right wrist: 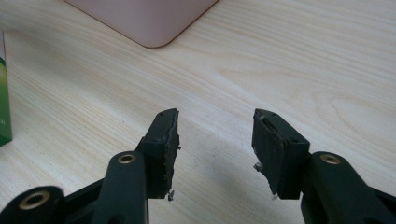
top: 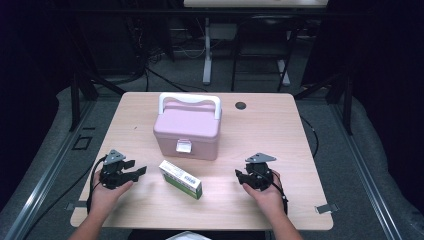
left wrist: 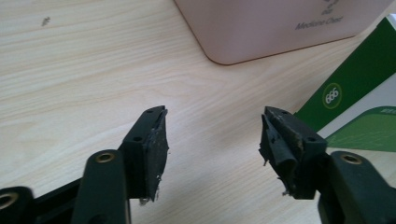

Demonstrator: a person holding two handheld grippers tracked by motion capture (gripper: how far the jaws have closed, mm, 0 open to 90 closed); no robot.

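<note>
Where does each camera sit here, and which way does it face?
High view: above the person's side, facing forward and down on the table; both hands and grippers show.
Left gripper view: along its open jaws toward the pink chest and green box.
Right gripper view: along its open jaws; chest corner ahead.
All views share chest and box.

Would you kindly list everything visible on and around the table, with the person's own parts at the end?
Medicine chest: one, pink with a white handle and a pale front latch, lid shut, middle of the table.
Carton: one, green and white, lying flat in front of the chest, apart from it.
Table: one, light wood, with a dark round cap near its far edge.
Desk legs: white, on the floor beyond the table.
Left gripper: one, black, jaws open with nothing between them, left of the carton.
Right gripper: one, black, jaws open with nothing between them, right of the carton.
Hands: two, each holding a gripper, at the near edge.
</note>
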